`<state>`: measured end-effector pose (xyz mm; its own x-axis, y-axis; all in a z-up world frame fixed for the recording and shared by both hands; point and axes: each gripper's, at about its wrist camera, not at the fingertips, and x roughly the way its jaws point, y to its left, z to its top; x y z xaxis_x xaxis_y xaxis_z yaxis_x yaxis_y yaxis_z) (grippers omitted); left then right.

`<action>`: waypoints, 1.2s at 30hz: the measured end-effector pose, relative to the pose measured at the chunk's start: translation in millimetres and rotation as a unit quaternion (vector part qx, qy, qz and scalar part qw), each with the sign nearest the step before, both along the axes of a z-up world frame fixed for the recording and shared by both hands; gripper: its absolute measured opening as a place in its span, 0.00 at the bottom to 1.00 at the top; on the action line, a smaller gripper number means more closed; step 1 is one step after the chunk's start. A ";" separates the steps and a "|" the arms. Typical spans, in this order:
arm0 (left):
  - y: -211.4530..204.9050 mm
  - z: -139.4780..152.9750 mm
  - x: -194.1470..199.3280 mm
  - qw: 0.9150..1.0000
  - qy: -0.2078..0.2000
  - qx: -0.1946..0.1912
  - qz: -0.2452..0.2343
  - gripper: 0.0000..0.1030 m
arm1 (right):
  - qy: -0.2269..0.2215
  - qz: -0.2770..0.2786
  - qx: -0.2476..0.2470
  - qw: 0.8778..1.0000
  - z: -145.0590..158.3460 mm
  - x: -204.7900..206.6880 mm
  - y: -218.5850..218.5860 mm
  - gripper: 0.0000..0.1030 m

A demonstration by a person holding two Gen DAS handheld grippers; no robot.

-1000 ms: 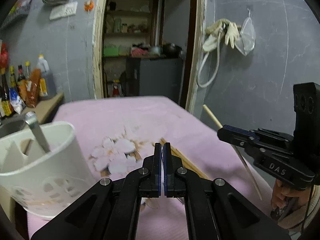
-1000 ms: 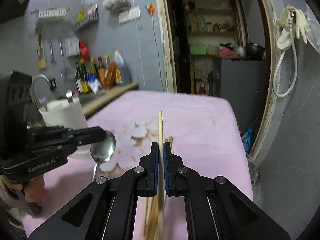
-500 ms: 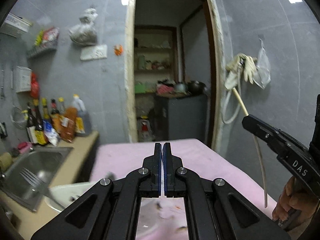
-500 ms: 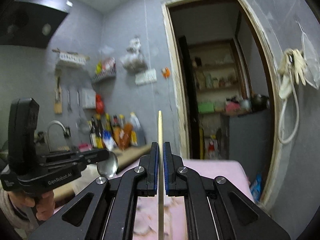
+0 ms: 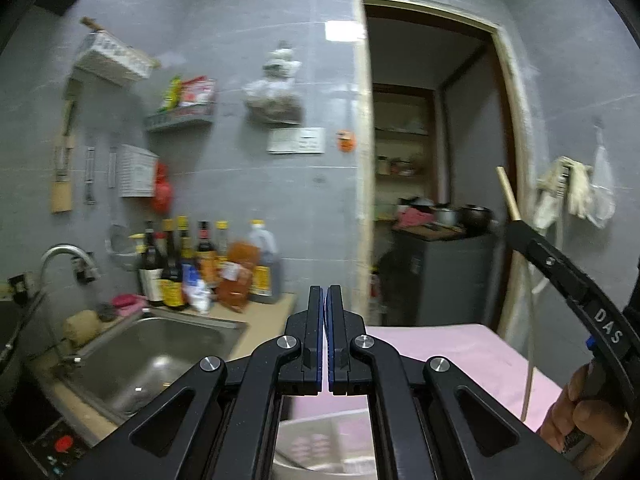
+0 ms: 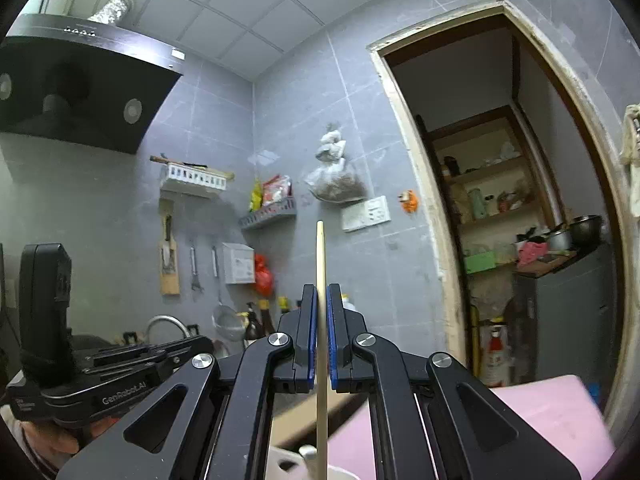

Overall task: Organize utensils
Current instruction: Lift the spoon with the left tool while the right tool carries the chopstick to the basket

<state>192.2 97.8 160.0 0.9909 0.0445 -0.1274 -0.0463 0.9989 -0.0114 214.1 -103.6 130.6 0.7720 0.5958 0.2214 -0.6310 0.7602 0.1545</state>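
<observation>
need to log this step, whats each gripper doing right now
Left gripper: closed, nothing visible between its pads.
Right gripper: closed on a wooden chopstick that sticks up past the fingertips.

Left gripper (image 5: 324, 300): matte black linkage arms, silver pivot screws, blue pads inside the fingers. Right gripper (image 6: 320, 300): same build, white "DAS" lettering along its side; left housing reads "GenRobot.AI".

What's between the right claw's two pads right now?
A wooden chopstick, clamped upright between the right claw pads; clearest in the right wrist view.
</observation>
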 end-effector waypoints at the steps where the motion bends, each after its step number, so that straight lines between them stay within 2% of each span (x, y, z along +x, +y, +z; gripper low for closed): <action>1: 5.6 -0.8 0.7 1.000 -0.002 0.001 0.013 0.00 | -0.002 0.005 0.008 1.000 -1.2 3.3 4.0 0.03; 7: 23.6 -19.2 11.3 0.996 -0.006 0.026 0.087 0.00 | 0.003 0.000 0.048 0.999 -15.9 25.3 13.8 0.03; 12: 24.1 -41.2 24.9 0.991 -0.005 0.044 0.130 0.00 | 0.023 -0.033 0.045 0.998 -26.7 40.3 18.4 0.03; 16: 23.4 -55.5 34.2 0.988 0.004 0.043 0.148 0.00 | 0.035 -0.051 0.036 0.997 -33.3 49.6 22.8 0.03; 25: 21.6 -75.2 45.1 0.986 0.013 0.042 0.162 0.00 | 0.042 -0.073 0.006 0.996 -47.8 57.6 34.9 0.03; 30: 17.8 -86.8 49.2 0.987 0.027 0.034 0.153 0.00 | 0.049 -0.065 -0.033 0.996 -57.5 56.2 40.9 0.03; 36: 14.1 -92.2 48.8 0.992 0.046 0.018 0.119 0.01 | 0.060 -0.053 -0.066 0.995 -65.0 52.2 38.0 0.03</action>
<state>241.0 111.9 67.9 0.9357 0.2827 -0.2112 -0.2807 0.9590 0.0403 266.3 -65.6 65.5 0.8486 0.5267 0.0488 -0.5285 0.8405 0.1192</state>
